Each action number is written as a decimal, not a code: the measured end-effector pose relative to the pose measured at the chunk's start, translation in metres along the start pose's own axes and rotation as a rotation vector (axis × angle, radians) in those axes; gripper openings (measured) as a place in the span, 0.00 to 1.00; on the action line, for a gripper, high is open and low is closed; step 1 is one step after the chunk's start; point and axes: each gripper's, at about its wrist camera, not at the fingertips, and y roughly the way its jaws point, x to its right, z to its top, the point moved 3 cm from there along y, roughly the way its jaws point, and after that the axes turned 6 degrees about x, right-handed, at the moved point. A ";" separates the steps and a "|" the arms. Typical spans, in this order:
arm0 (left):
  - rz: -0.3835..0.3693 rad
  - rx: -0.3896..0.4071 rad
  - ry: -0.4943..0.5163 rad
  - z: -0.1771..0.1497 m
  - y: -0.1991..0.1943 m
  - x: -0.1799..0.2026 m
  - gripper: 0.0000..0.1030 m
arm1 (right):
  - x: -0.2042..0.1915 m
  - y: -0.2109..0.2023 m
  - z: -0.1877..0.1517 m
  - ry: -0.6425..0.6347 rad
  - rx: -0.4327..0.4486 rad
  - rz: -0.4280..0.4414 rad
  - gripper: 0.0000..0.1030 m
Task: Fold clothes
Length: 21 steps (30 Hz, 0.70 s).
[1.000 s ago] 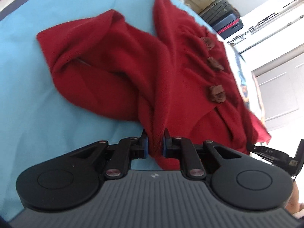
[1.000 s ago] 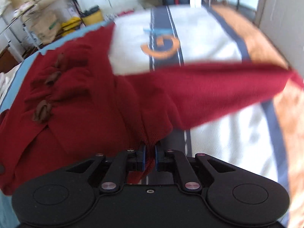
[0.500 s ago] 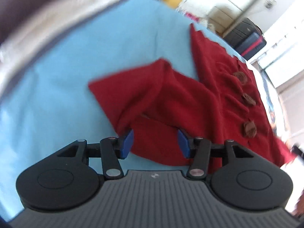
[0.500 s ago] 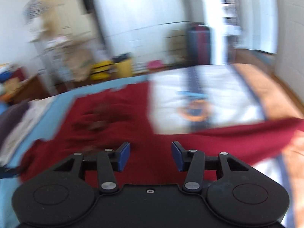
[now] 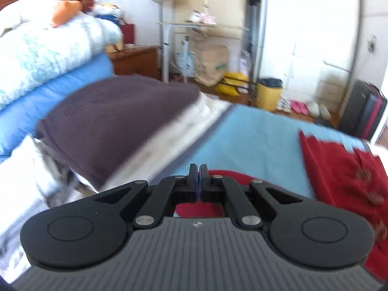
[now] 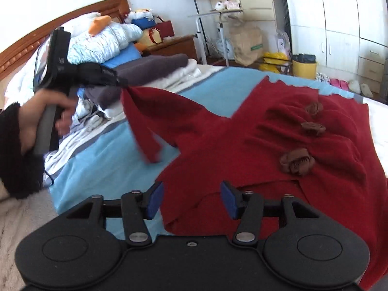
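— While the left tongs (image 6: 122, 84) pinch the sleeve (image 6: 155, 111) up off the sheet (image 6: 101, 150), which step is this?
— Folding it in, I'd judge. The cardigan (image 6: 278, 145) lies buttons-up on the right.
— And the right tongs (image 6: 191, 201)?
— Jaws have just been opening. They grip nothing and hang over the near hem.
— Next?
— Carry the sleeve right across the chest, lay it flat, then let go.
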 end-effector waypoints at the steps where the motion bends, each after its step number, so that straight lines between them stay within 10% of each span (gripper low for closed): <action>1: 0.003 -0.001 -0.008 0.005 0.003 -0.006 0.00 | 0.000 0.000 0.000 -0.006 0.001 -0.011 0.58; 7: -0.096 -0.114 -0.162 0.002 0.054 -0.036 0.00 | -0.014 0.003 -0.006 -0.107 -0.027 -0.062 0.58; 16: 0.035 0.031 -0.353 -0.003 0.062 -0.101 0.00 | -0.047 0.037 -0.016 -0.236 -0.096 -0.038 0.58; 21: 0.071 -0.084 -0.270 -0.019 0.079 -0.103 0.00 | -0.047 0.055 -0.021 -0.274 -0.089 -0.096 0.58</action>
